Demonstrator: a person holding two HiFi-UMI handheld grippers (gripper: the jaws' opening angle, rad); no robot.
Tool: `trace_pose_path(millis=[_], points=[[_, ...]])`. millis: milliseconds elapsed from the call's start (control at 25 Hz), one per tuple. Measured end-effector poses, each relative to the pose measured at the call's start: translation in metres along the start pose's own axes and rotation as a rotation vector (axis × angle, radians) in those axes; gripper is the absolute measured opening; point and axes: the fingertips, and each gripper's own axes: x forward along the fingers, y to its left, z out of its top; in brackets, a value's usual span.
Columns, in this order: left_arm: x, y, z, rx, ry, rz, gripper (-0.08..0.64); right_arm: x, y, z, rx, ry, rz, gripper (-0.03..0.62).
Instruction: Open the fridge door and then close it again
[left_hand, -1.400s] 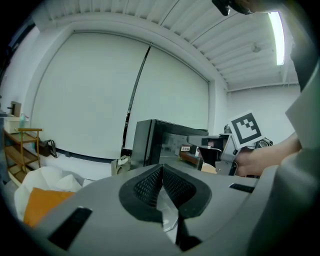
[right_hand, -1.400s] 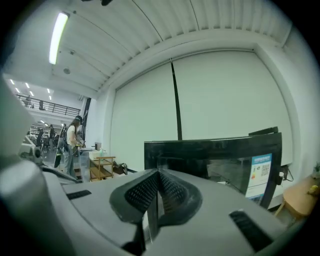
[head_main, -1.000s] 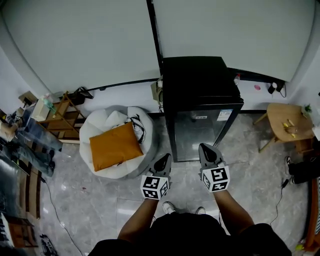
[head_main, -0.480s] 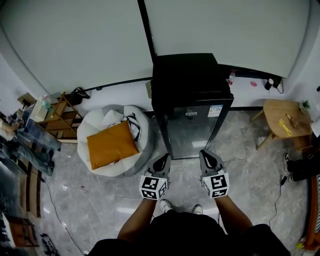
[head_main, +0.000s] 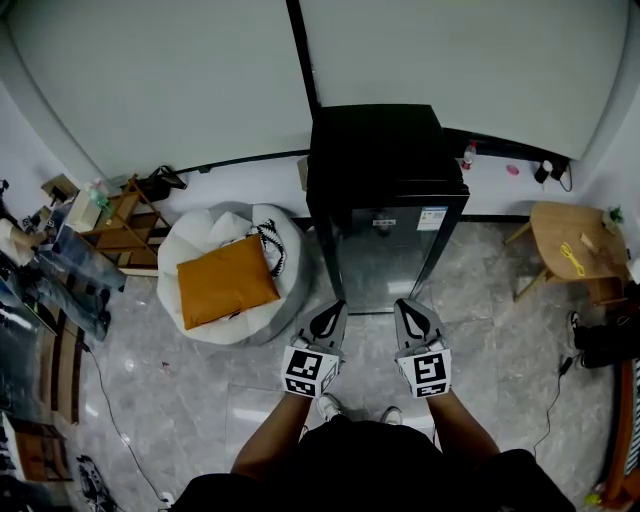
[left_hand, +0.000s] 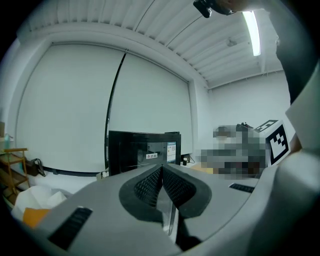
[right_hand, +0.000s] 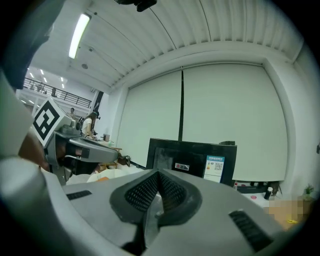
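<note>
Left gripper (left_hand: 161, 167) jaws together, fridge (left_hand: 142, 150) ahead

fridge door (head_main: 388, 262): dark, glossy, mirror-like, with paper labels stuck on
fridge top (head_main: 380, 150): black, smooth, duller sheen
floor (head_main: 180, 370): grey marbled tile, polished and reflective
beanbag (head_main: 200, 238): white cloth, soft and creased
cushion (head_main: 226, 282): orange cloth, matt
stool (head_main: 560, 232): pale wood, smooth
left gripper (head_main: 337, 304), right gripper (head_main: 402, 303): grey plastic shells, matt
pads (left_hand: 147, 186): black, rubbery look, fine grid texture
wall (head_main: 160, 80): white, flat, matt
</note>
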Motion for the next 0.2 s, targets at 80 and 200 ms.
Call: trace_pose_path(millis=[80, 200], points=[[-0.0014, -0.0009, 0.0006, -0.001, -0.001, 0.003, 0.021, -0.0018, -0.0002, 0.001, -0.003, -0.001, 0.0, 0.018], [-0.004, -0.0038, -0.0017, -0.004, 0.006, 0.003, 0.021, -0.0051, -0.0003, 0.0005, 0.0, -0.001, 0.0, 0.018]])
